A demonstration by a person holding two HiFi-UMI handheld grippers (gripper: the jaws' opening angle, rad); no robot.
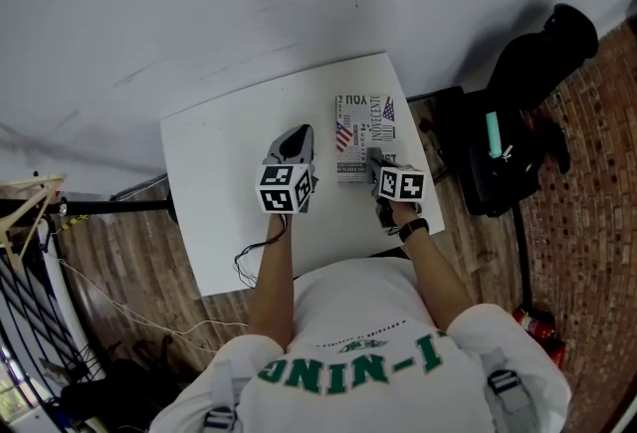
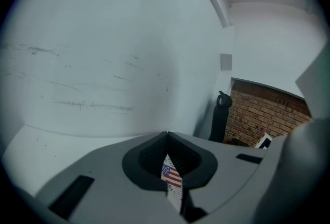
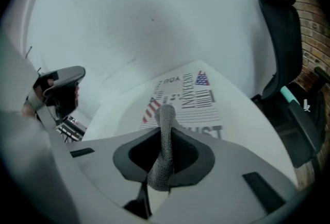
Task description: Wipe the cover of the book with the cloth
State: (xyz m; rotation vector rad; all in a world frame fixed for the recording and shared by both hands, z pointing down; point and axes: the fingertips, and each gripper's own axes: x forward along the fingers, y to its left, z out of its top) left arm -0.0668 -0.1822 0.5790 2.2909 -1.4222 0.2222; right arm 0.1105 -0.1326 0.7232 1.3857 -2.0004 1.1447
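The book (image 1: pixel 365 136) has a white cover with black lettering and red, white and blue flag patches. The cloth (image 3: pixel 164 145) is grey, finely knitted. The counter (image 1: pixel 229 182) is plain white. The left gripper (image 1: pixel 296 137) and right gripper (image 1: pixel 376 162) are grey, their cubes marked with black-and-white squares. At the counter's 3 o'clock, the floor (image 1: pixel 587 172) is red-brown brick.

Left gripper (image 1: pixel 299 137) closed, right gripper (image 1: pixel 374 160) clamped on cloth (image 3: pixel 165 135)
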